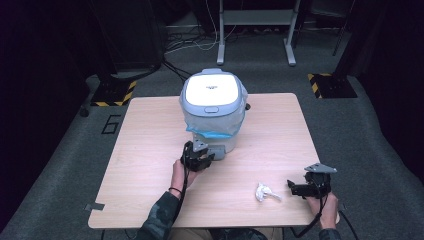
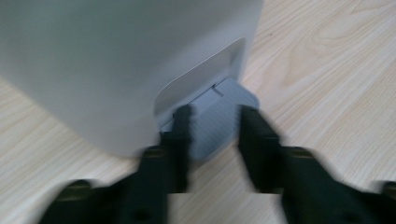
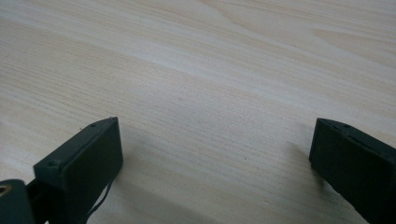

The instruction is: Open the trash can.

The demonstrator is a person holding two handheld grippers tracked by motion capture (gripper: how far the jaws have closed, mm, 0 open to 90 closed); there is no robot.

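A: What is the left hand-held gripper (image 1: 206,159) doing?

B: It is down at the bottom front of the trash can (image 1: 214,107). Its jaws sit on both sides of the grey foot pedal (image 2: 215,116) that sticks out there.

A: Is it squeezing the pedal?

B: The jaws are narrow and close against the pedal's sides. The left gripper view is blurry, so I cannot tell if they really press on it.

A: Where is the trash can?

B: It stands on the tabletop (image 1: 150,130), in the middle and close to the far edge. It is white and grey. Its lid (image 1: 212,90) is down, and a clear bag with a blue bit (image 1: 212,131) hangs out under the lid.

A: And the right hand-held gripper (image 1: 291,187)?

B: It rests near the front right corner of the tabletop. Its jaws are wide apart. In the right gripper view there is bare wood between them.

A: What is that little white thing?

B: A crumpled paper wad (image 1: 264,192). It lies near the front edge, just beside the right gripper's tips, not touching them. It is well apart from the trash can.

A: Whose arms are those?

B: A person's. They come in from the front edge, one hand on each gripper.
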